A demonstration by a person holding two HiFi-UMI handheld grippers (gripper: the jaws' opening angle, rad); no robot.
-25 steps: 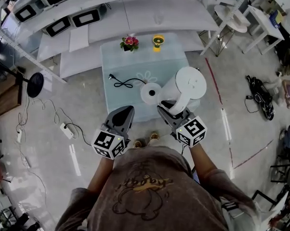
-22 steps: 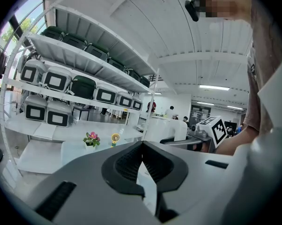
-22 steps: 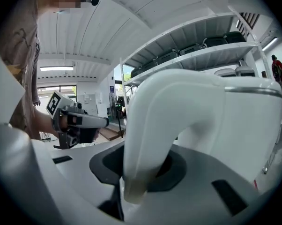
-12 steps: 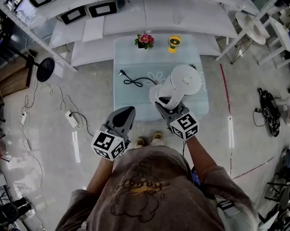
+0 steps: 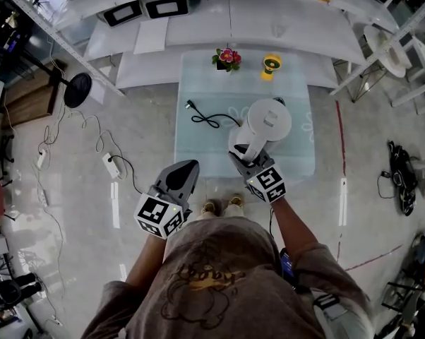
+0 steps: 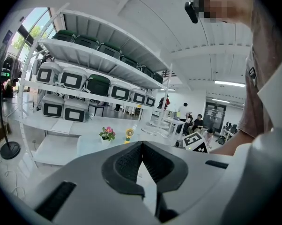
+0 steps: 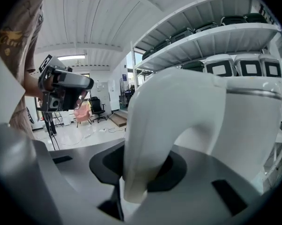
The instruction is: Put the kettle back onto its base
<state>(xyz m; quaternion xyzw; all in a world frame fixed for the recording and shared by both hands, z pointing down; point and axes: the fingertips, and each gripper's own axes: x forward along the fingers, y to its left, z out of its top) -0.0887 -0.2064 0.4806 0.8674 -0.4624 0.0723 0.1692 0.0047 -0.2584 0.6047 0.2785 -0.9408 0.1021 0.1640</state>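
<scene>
Two tongs are in play, and only one carries anything. The right tongs [image 5: 241,158] are clenched on the handle [image 7: 143,144] of the white kettle [image 5: 270,121], which sits upright over the near right part of the desk [image 5: 198,90], close to its near edge. The left tongs [image 6: 142,146] are pressed together on nothing and hang off the desk's near edge, well apart from the kettle.

Only a sliver of the white base [image 5: 235,145] shows at the kettle's foot on the left side. Whether the kettle is seated on it or just above it cannot be told from these views.

To do this step well, I would keep the kettle level and line its round bottom up with the centre of the base. It should then come straight down, not at a slant, so the connector meets cleanly. The base looks light and may slide or tip if it is caught on one edge. The grip on the handle should only let go once the kettle sits flat and does not rock. The free left tongs could steady the base if it shifts. Its black cord [image 5: 207,119] lies loose toward the desk's left edge, unplugged.

No brand or label can be read on the kettle. The cubes on the tongs carry only black-and-white square patterns. The person's shirt [image 5: 212,281] has a printed figure with lettering too small to read.
</scene>
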